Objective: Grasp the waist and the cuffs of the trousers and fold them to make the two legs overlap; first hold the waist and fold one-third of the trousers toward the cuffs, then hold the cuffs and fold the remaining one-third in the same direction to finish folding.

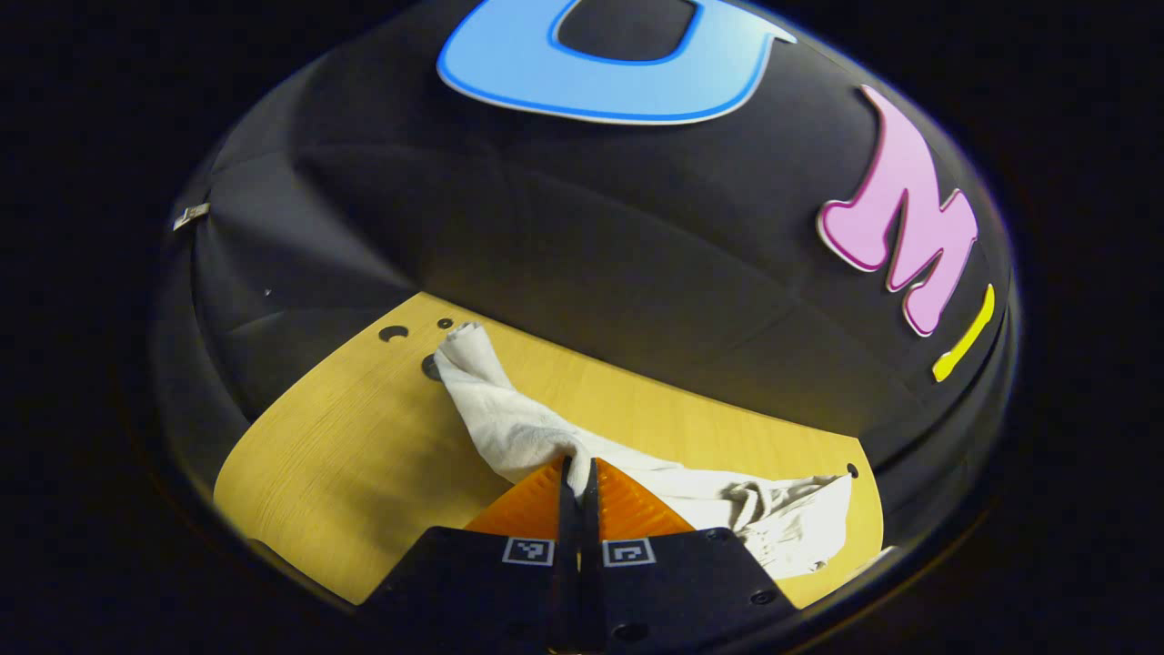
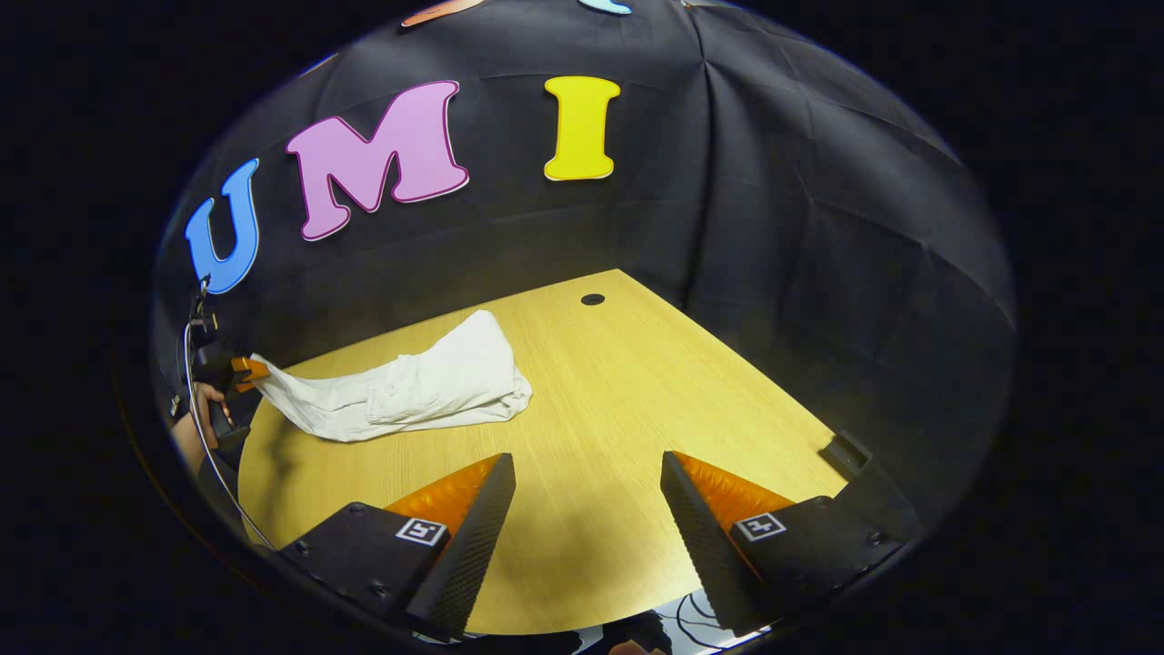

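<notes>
Broadly, table: the table [image 2: 582, 509] is the landmark; every place below is told against it.
Trousers: the trousers [image 2: 414, 387] lie bunched in a long rumpled strip on the table's far left part as the right gripper view has it, one end broad and resting flat near the middle, the other end lifted off the table's left edge.
Left gripper: the left gripper [image 1: 576, 475] has its fingers pressed together on a pinch of the cloth [image 1: 546, 437], above the table's near edge in its own view; whether that pinch is waist or cuff cannot be told.
Right gripper: the right gripper [image 2: 587, 487] stands wide apart and grips nothing, over the table's bare near part, well apart from the cloth.
Step in hand, judged: one end is taken, the other not yet. The free gripper would do well to go to the broad resting end and take both layers at a hem, so the strip can be drawn straight and the legs laid over each other before any thirds are folded.
Risk, judged: a shallow one-layer pinch may slip or twist the legs.
Left gripper view adds: the pinch close up, and the cloth trailing both ways across the table.
Right gripper view adds: the hand [image 2: 205, 409] holding the left gripper at the table's left edge, and the whole strip's outline.
</notes>
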